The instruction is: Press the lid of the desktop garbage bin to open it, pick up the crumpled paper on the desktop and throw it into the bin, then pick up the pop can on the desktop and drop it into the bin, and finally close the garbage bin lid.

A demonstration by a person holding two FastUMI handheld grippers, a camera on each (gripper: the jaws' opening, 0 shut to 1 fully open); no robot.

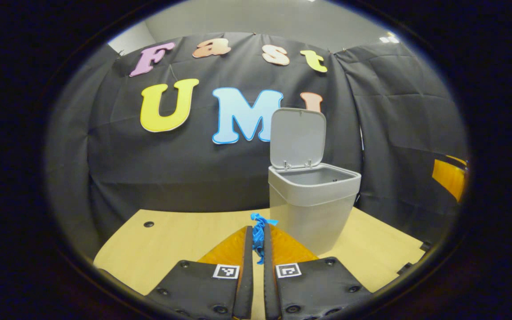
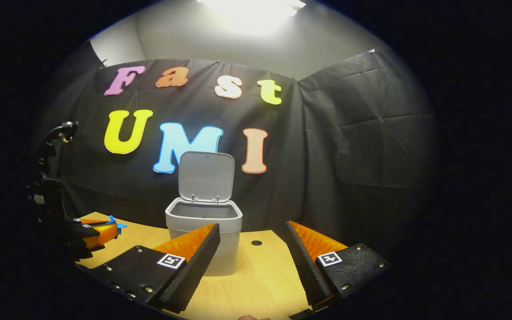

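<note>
So the bin [image 1: 311, 202] is my landmark here: it sits on the wooden desk [image 1: 171, 242] with its lid [image 1: 297, 137] flipped up and standing nearly vertical behind the open mouth. I can't see down to the bottom of it.

The left gripper [image 1: 258, 233] is just in front of the bin and a bit to the side, fingers pressed together with a scrap of blue crumpled paper [image 1: 259, 229] pinched between the 2 of them. A tuft of it pokes out past the tips. In the right gripper view you can see that same gripper off to the left of the bin with the blue bit at its tip.

The right gripper [image 2: 251, 240] hangs in front of the bin too, its 2 fingers spread wide with nothing between them.

My read: this is the paper step, lid up, paper in hand and not in the bin. Next move calls for lifting the left gripper above the rim, getting the tips over the mouth, then letting the fingers spread so the paper drops in. It's light and could cling to a finger, so go well over the middle.

I couldn't spot the pop can anywhere.
</note>
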